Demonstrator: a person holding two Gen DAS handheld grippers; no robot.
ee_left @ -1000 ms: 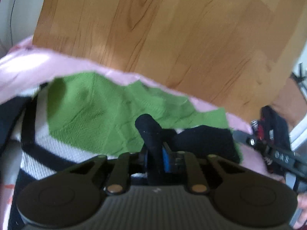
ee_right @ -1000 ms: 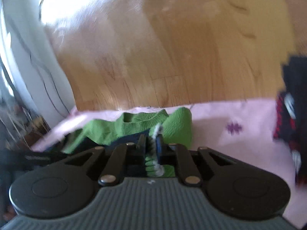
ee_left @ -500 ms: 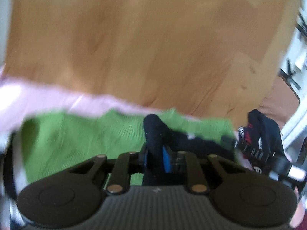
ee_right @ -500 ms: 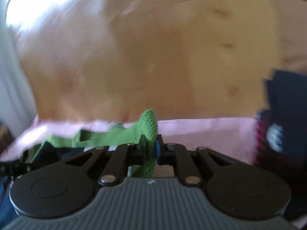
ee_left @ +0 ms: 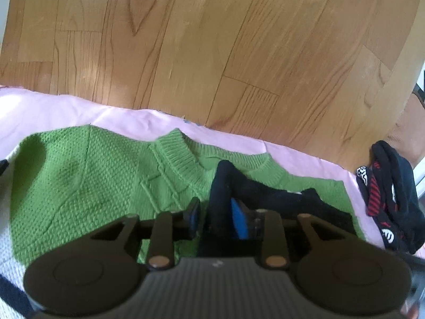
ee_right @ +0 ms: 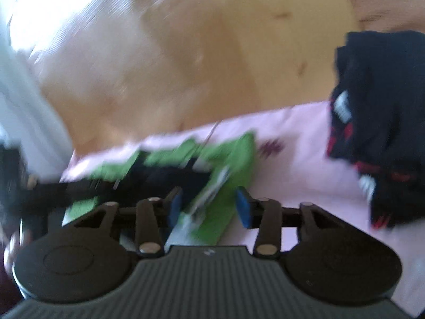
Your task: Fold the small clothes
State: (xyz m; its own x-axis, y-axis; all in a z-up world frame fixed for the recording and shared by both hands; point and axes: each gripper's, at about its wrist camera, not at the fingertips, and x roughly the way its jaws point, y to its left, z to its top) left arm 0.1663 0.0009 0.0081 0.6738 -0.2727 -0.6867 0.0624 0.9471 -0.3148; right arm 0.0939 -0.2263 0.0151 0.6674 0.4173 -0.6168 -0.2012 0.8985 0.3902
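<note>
A small green knit sweater (ee_left: 87, 183) with navy and white parts lies on a pink sheet (ee_left: 79, 111). Its ribbed collar (ee_left: 180, 156) faces the floor edge. My left gripper (ee_left: 216, 216) has its jaws parted, with a navy fold of the sweater (ee_left: 225, 186) standing loosely between the pads. In the blurred right wrist view, my right gripper (ee_right: 209, 207) is open over the sweater's green and white edge (ee_right: 223, 194), which lies flat on the sheet.
A dark navy garment with red and white print (ee_left: 390, 199) is bunched at the sheet's right edge; it also shows in the right wrist view (ee_right: 377, 122). Wooden floor (ee_left: 212, 40) lies beyond the sheet. A white wall or furniture (ee_right: 26, 106) is at the left.
Both grippers carried the sweater's edge forward toward the collar, then opened. The cloth they held now lies on the sweater.
</note>
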